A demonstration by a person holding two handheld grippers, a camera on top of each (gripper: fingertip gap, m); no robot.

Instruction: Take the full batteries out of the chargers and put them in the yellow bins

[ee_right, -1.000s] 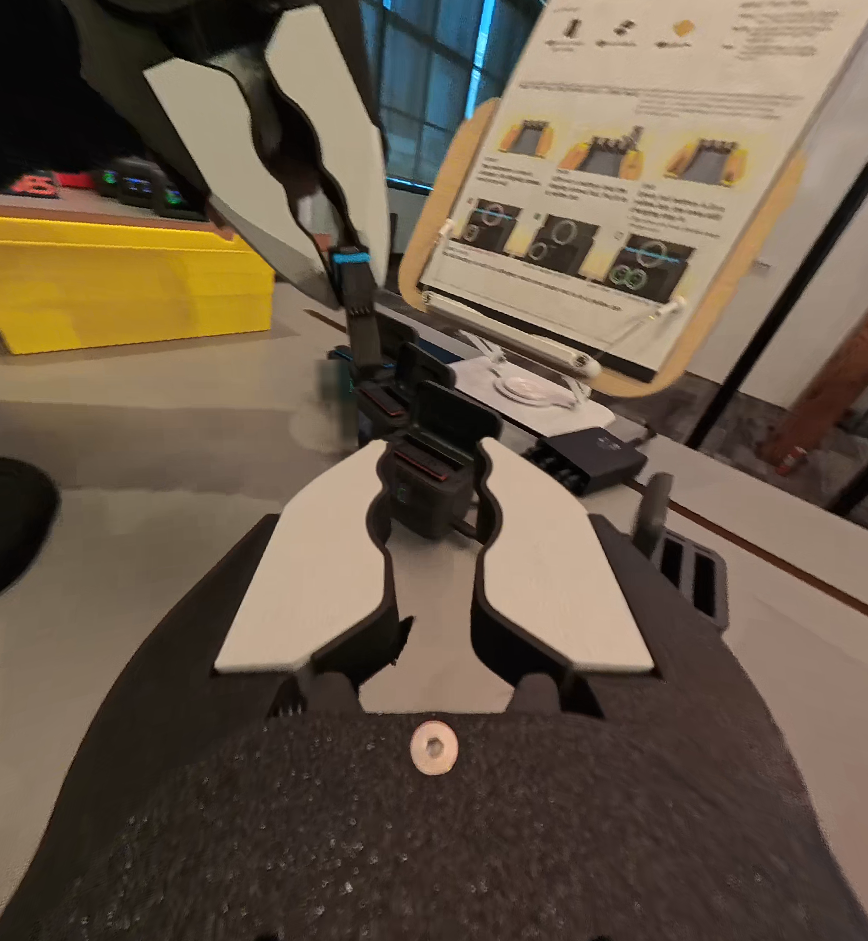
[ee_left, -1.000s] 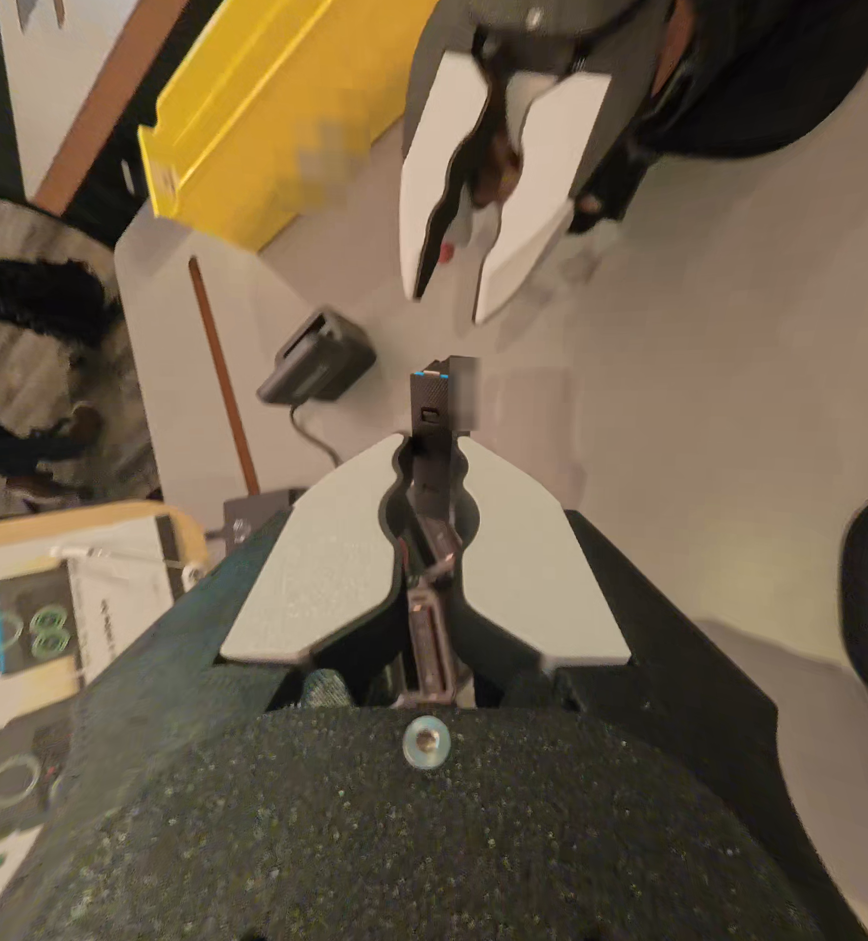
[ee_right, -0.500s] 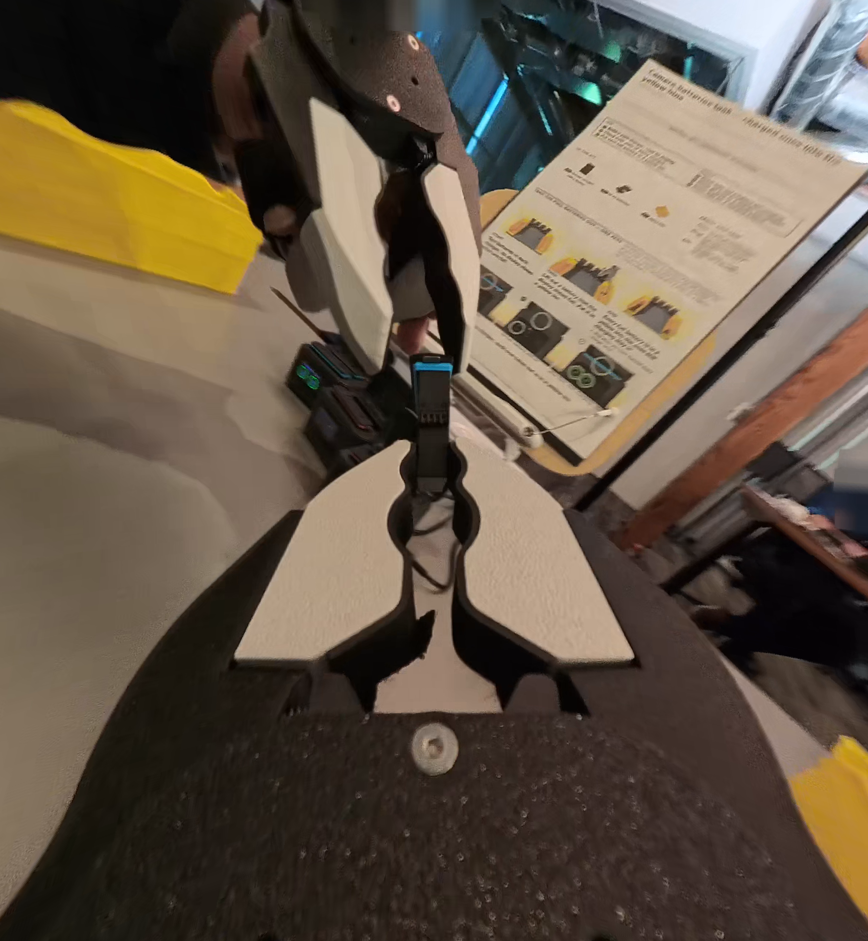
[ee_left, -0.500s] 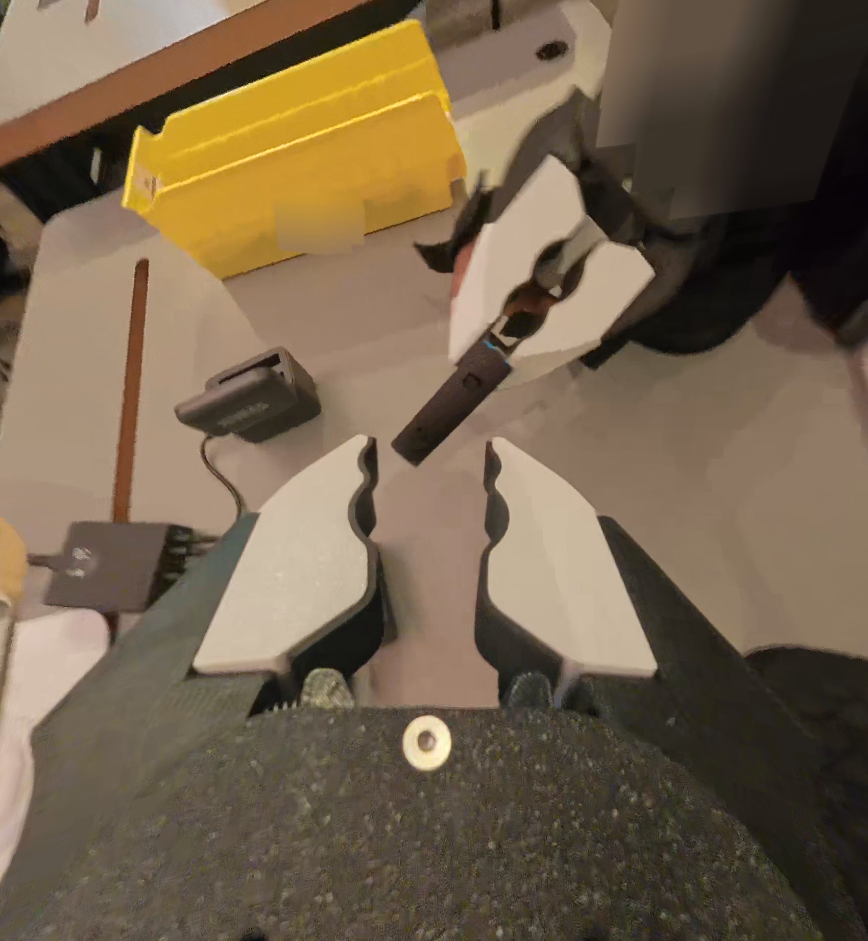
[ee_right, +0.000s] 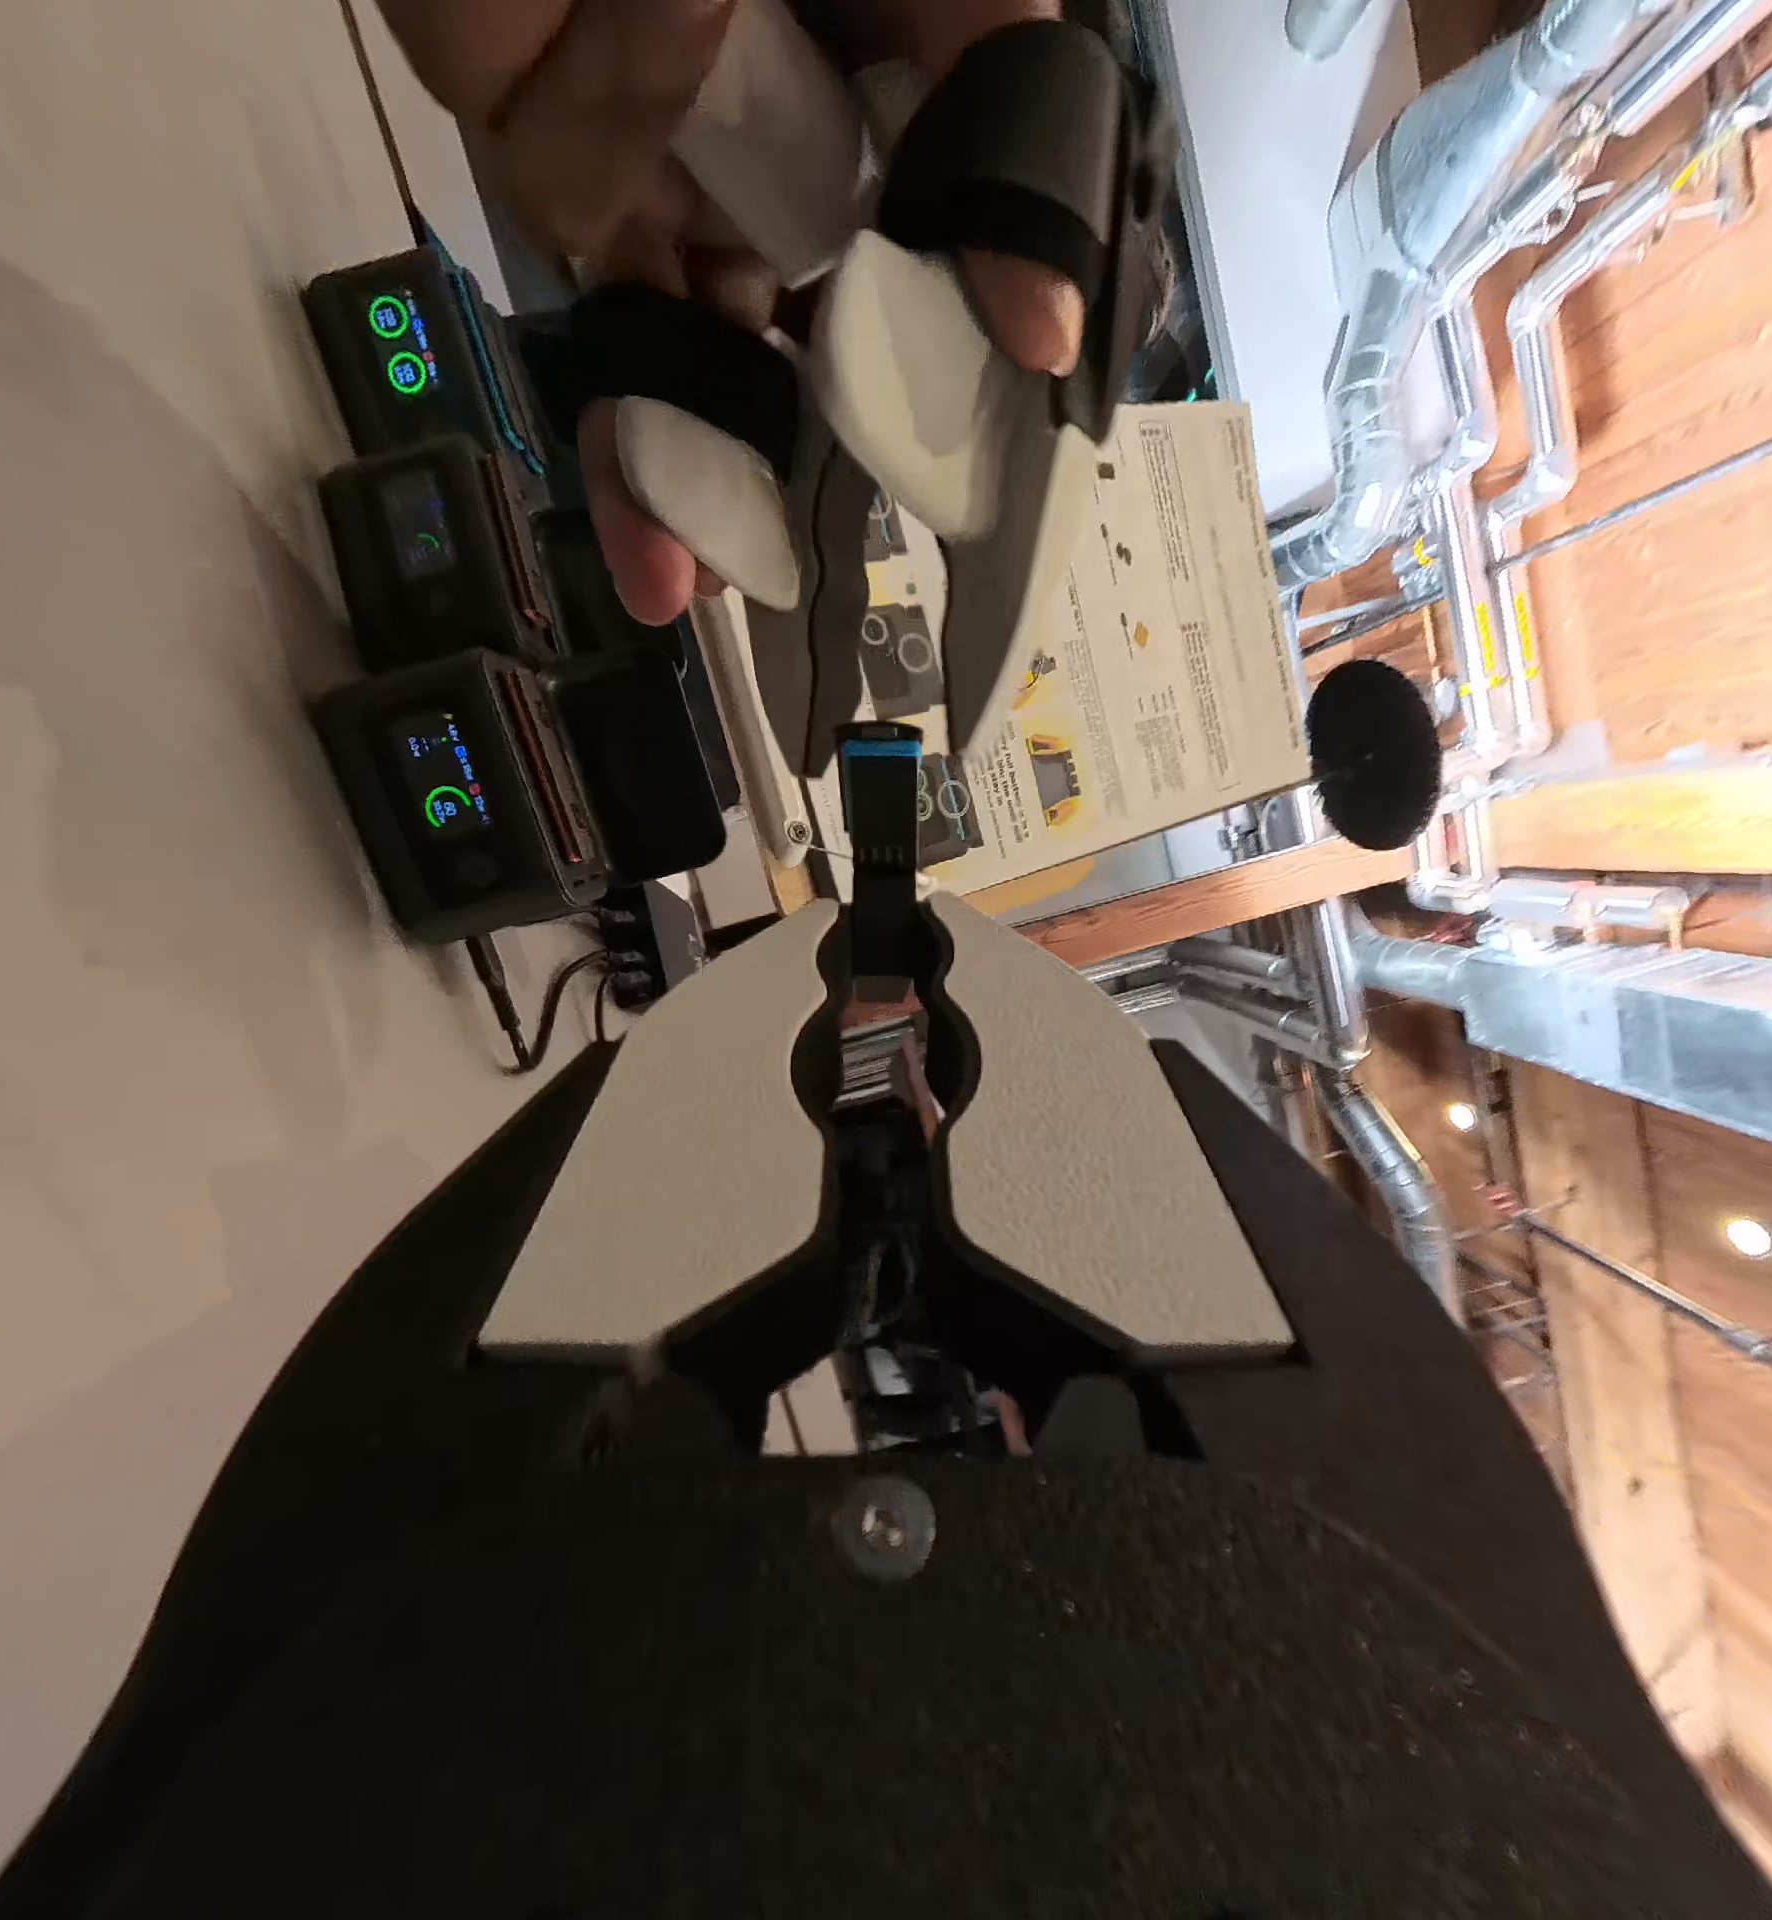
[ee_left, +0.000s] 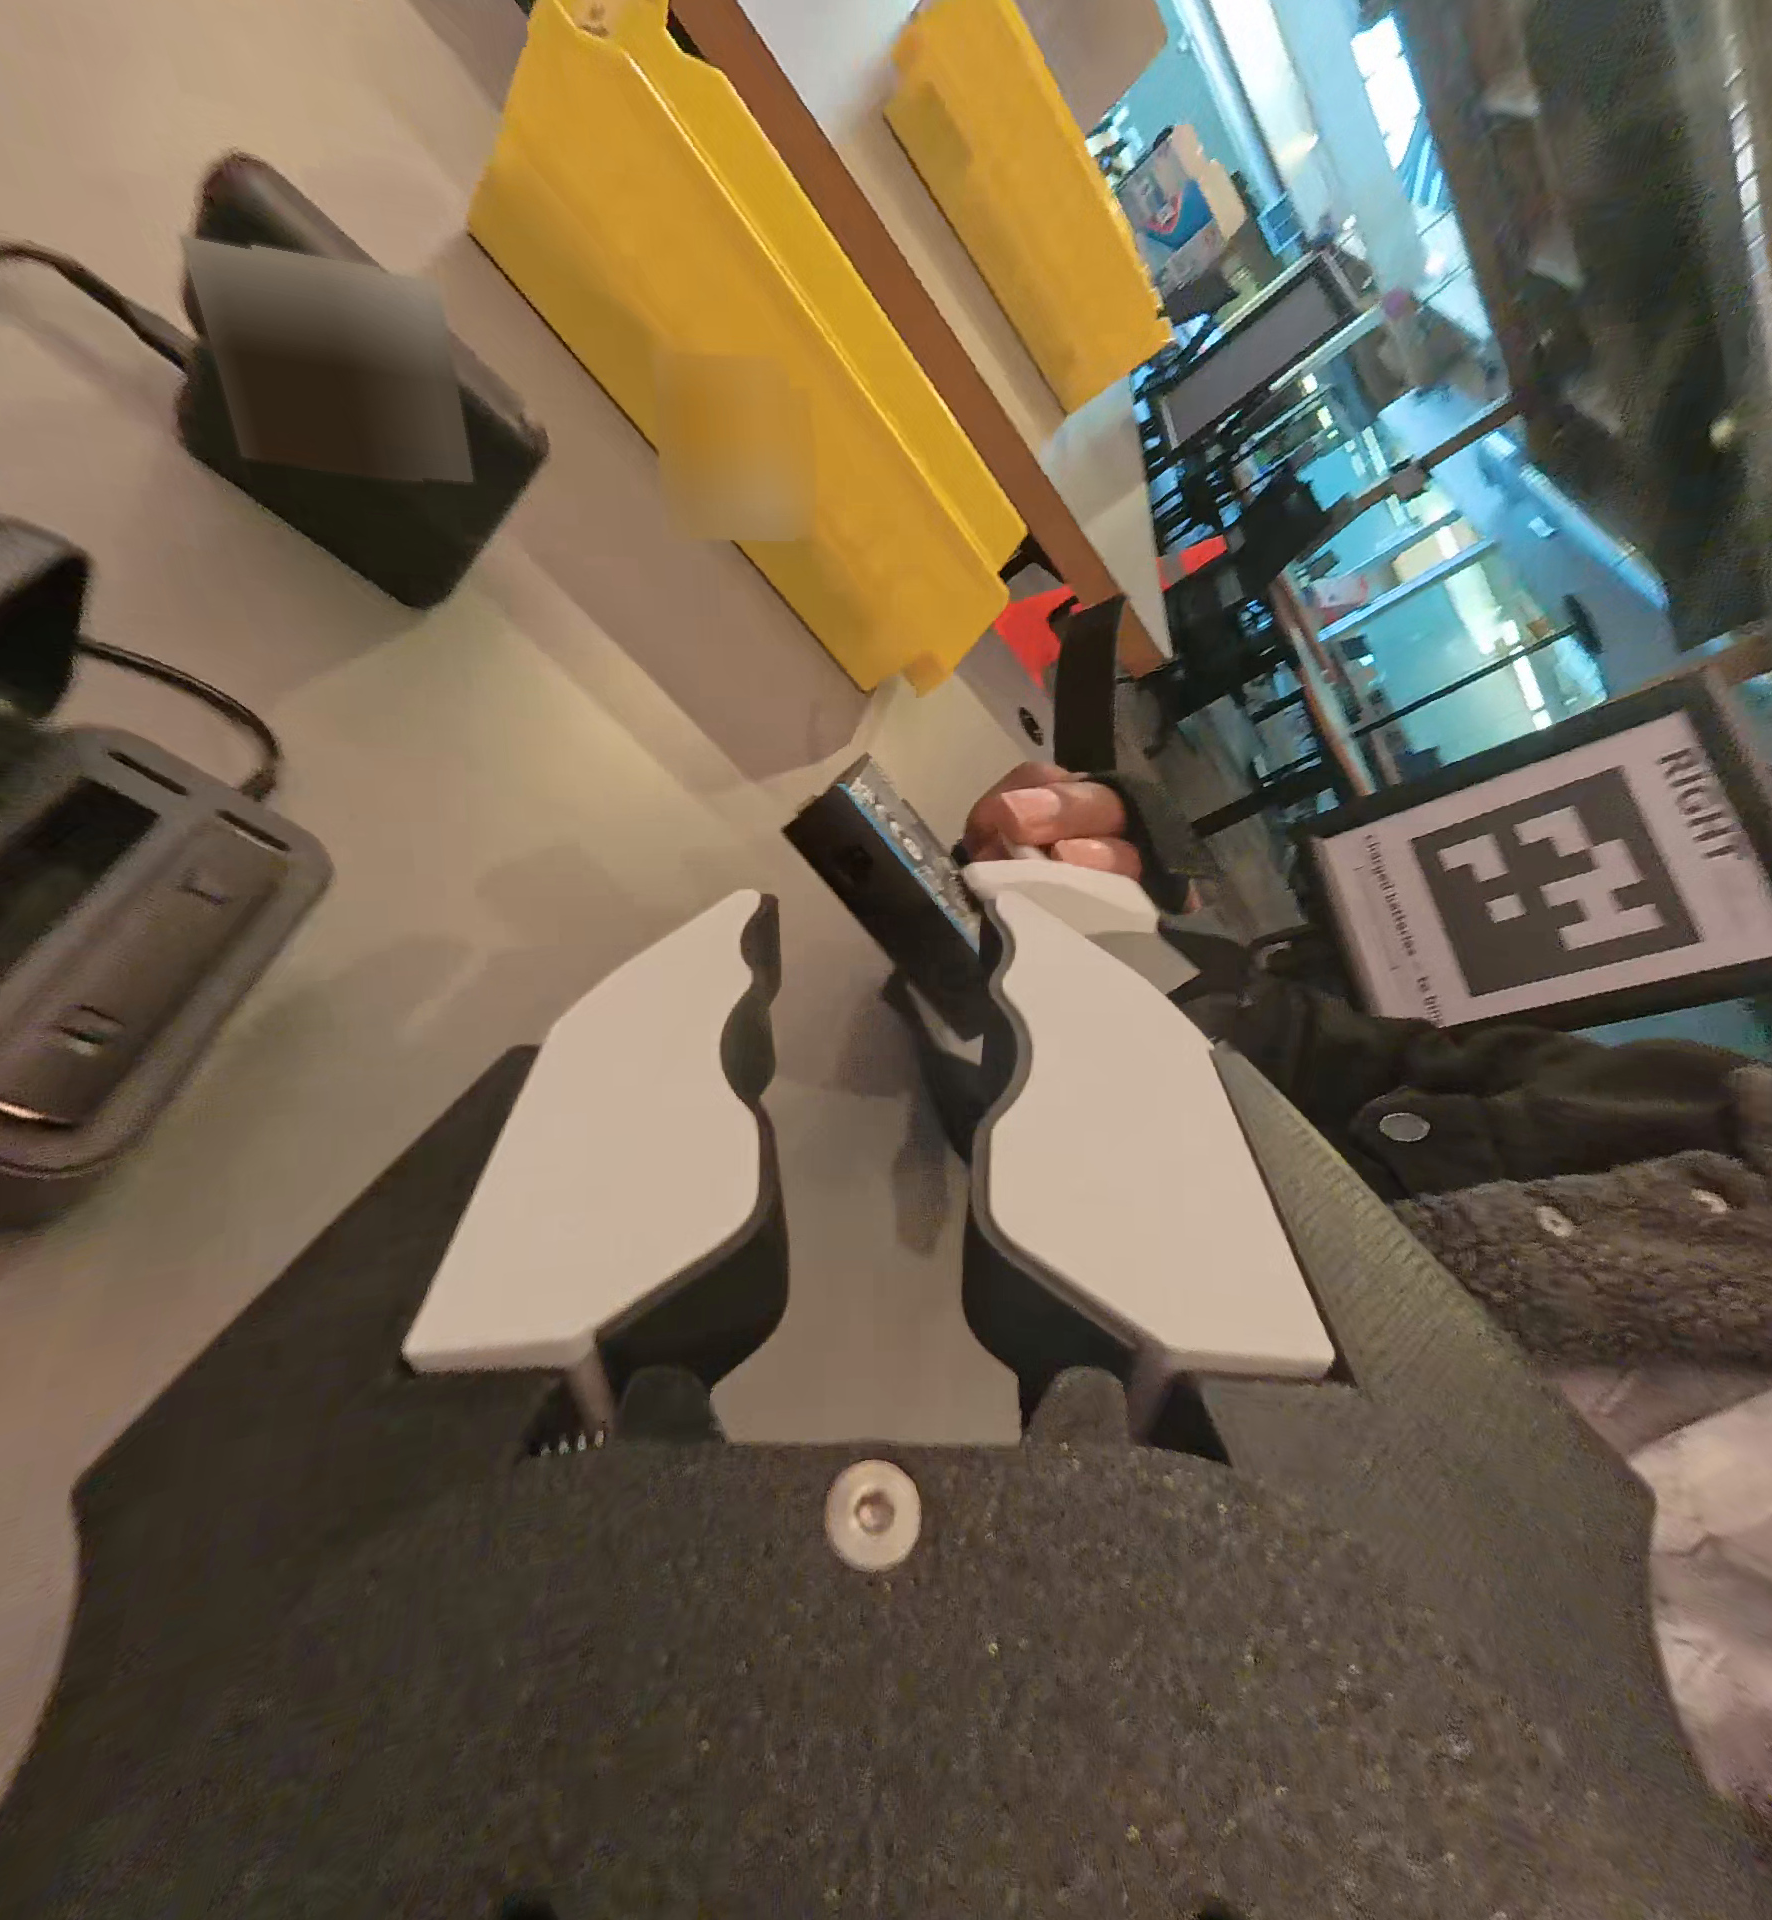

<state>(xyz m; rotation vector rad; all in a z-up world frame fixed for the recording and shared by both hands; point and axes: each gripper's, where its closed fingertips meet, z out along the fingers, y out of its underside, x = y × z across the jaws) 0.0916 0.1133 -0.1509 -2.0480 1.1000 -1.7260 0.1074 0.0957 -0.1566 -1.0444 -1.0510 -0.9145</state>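
Battery (ee_right: 877, 821) — apparently — in right gripper (ee_right: 880, 920)

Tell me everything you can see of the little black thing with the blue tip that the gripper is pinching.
The battery is a slim, flat black block with a bright blue band at its far end and small metal contacts on one edge. The right gripper clamps its near end between pale fingers, so it sticks out forward, off the table. The left gripper is open and empty.

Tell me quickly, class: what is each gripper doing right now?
Left gripper: open, holding nothing.
Right gripper: shut on a black battery with a blue end.
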